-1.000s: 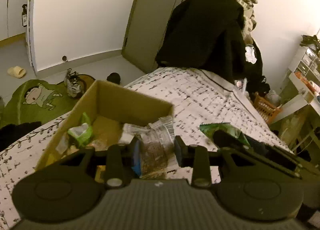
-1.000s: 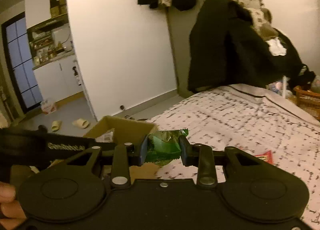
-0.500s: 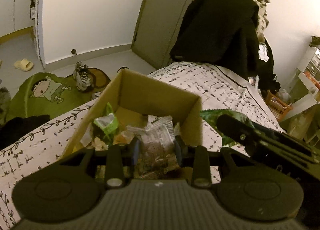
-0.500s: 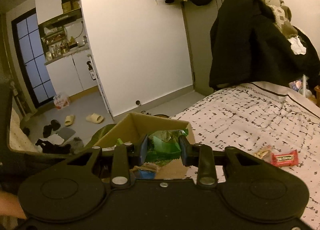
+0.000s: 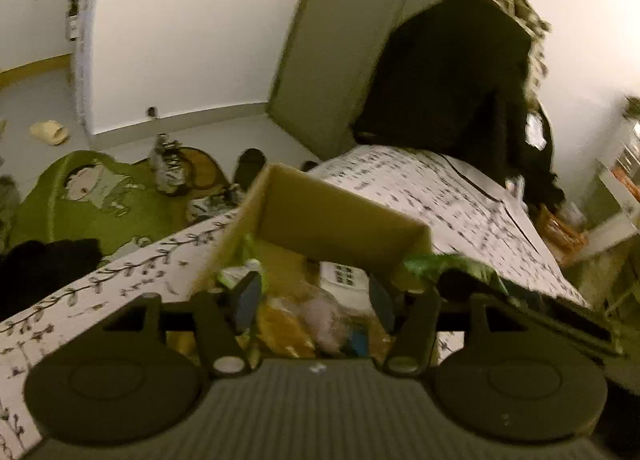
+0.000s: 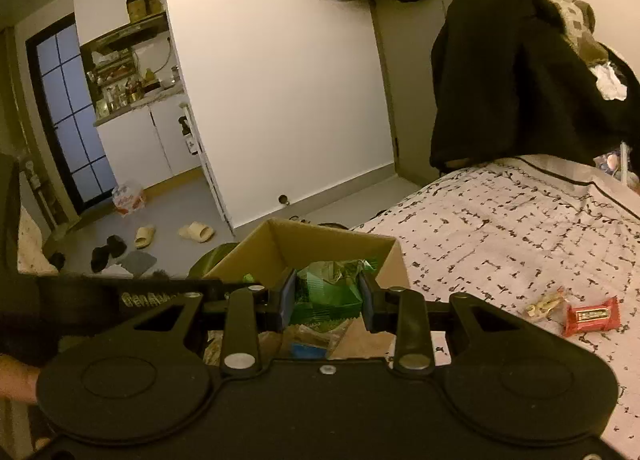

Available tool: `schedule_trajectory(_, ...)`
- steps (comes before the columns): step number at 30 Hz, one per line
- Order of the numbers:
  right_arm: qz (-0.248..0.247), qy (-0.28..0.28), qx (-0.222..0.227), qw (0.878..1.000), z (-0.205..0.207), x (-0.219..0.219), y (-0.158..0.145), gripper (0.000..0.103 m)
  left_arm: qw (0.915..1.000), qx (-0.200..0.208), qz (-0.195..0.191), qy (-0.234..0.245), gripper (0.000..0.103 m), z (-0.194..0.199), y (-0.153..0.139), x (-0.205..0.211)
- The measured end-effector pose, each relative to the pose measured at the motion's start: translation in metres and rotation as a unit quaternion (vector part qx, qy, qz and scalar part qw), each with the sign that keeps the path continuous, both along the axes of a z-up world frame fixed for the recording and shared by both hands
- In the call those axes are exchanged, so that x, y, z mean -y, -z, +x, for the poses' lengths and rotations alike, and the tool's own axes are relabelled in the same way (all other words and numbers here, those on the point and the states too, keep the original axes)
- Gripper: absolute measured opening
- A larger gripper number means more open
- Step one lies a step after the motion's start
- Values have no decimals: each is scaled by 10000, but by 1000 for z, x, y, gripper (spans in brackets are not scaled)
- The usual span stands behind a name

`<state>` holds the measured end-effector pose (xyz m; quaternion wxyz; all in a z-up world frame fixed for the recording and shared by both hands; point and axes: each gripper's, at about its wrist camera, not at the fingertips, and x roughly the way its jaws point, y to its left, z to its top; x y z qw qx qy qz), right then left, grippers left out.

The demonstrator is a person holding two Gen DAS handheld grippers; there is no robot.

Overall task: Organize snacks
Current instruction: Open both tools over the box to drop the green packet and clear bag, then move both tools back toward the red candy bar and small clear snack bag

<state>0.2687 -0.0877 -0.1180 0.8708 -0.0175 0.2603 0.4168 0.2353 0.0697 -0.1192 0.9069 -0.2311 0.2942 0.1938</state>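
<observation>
Left gripper [image 5: 314, 294], lower centre, over cardboard box [image 5: 340, 219]: jaws just spread, nothing pinched. Right gripper [image 6: 326, 300] pinching green packet [image 6: 326, 288] near box's right wall; early release risks spill onto bedspread [image 6: 500, 227].

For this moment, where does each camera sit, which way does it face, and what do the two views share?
Left wrist: on the left gripper, looking down into the cardboard box on the bed; jaws just opened, nothing gripped.
Right wrist: on the right gripper, facing the box, shut on a green packet; a hand shows at left.
Shared: box, bed, dark coat.
</observation>
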Motion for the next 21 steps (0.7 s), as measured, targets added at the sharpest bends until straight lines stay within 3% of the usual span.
schedule_trajectory(14, 119, -404, -76, 9991, 0, -20, 4, 35, 9990, -224, 159, -365, 76, -36, 0, -3)
schedule_trajectory(17, 70, -436, -123, 9989, -2, -19, 7, 54, 9978, -358, 78, -555, 77, -42, 5, -7)
schedule_trajectory(21, 96, -379, -49, 9992, -4, -8, 0, 66, 9965, -333, -38, -769, 77, -51, 6, -11)
